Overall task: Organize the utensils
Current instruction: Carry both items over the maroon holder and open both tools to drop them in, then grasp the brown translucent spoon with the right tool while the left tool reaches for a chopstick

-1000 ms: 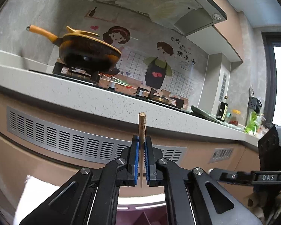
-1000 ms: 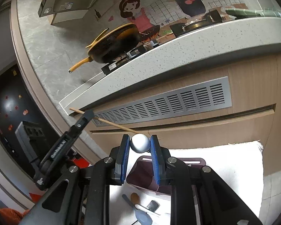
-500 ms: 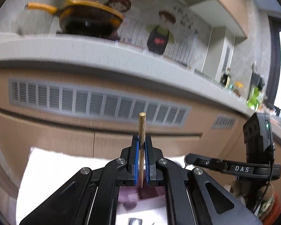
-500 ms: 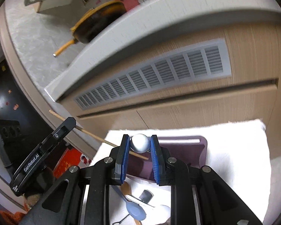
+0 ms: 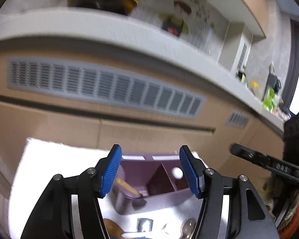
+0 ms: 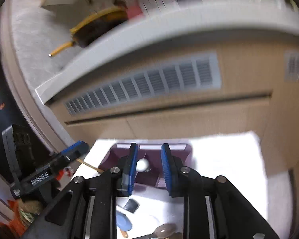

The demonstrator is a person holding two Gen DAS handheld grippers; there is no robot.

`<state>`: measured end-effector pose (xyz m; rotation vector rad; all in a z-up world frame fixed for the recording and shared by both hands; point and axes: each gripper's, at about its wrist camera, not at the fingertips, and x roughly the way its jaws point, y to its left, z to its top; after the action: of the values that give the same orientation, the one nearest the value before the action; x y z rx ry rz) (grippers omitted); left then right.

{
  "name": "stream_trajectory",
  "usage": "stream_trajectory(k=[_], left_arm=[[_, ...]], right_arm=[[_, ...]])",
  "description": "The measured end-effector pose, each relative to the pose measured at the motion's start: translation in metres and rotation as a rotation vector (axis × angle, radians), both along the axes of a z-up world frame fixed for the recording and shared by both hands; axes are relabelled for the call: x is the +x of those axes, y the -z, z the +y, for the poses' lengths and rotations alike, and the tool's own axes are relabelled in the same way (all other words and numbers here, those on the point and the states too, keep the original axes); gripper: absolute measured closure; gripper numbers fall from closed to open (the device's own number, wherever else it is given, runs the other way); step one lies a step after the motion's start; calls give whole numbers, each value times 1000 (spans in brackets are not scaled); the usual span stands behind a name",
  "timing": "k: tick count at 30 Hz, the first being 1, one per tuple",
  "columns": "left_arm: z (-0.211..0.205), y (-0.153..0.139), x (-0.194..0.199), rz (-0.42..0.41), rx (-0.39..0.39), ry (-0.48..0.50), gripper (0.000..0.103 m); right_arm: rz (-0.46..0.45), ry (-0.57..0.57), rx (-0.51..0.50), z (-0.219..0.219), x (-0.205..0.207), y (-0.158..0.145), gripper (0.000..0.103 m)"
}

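Purple plastic bin: in the left wrist view the mauve divided utensil holder point(image 5: 149, 176) stands on a white cloth point(image 5: 49, 159) on the table, right under both tools.
Left gripper: the left gripper point(image 5: 150, 171) has its blue ribbed jaws opening, wide apart, with nothing pressed between them.
Wooden chopstick: the pale wooden chopstick point(image 5: 127, 185) lies slanted in the holder's left compartment, its lower end near the front rim.
Risk, left view: the stick leans shallow, so it may tip over the front rim onto the cloth if the tool brushes it on the way out.
Loose utensils: a brown wooden spoon point(image 5: 111, 227) and a metal spoon point(image 5: 187, 226) wait on the cloth in front of the holder; blur hides the rest.
Right gripper: in the right wrist view the right gripper point(image 6: 148, 168) has its jaws opening above the holder.
White ball: the round white end of a utensil point(image 6: 142, 165) sits against the left jaw, clear of the right one, so it is no longer clamped; what hangs below it I cannot tell.
Risk, right view: it falls off-centre near the divider, so it could catch the wall, land in the wrong compartment, or bounce out.
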<state>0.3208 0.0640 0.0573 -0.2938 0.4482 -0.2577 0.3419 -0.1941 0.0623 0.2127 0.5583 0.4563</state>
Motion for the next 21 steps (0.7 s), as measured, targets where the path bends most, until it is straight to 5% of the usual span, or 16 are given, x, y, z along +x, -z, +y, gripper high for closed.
stream_trajectory(k=[4, 8, 17, 21], left_arm=[[11, -16, -32, -71, 24, -70, 34], [14, -10, -55, -53, 45, -75, 27], [-4, 66, -81, 211, 130, 3, 27], [-5, 87, -94, 258, 131, 1, 27]], right_arm=[[-59, 73, -110, -3, -28, -3, 68], [-5, 103, -236, 1, -48, 25, 68], [310, 17, -283, 10, -81, 129, 69], [370, 24, -275, 18, -80, 150, 70]])
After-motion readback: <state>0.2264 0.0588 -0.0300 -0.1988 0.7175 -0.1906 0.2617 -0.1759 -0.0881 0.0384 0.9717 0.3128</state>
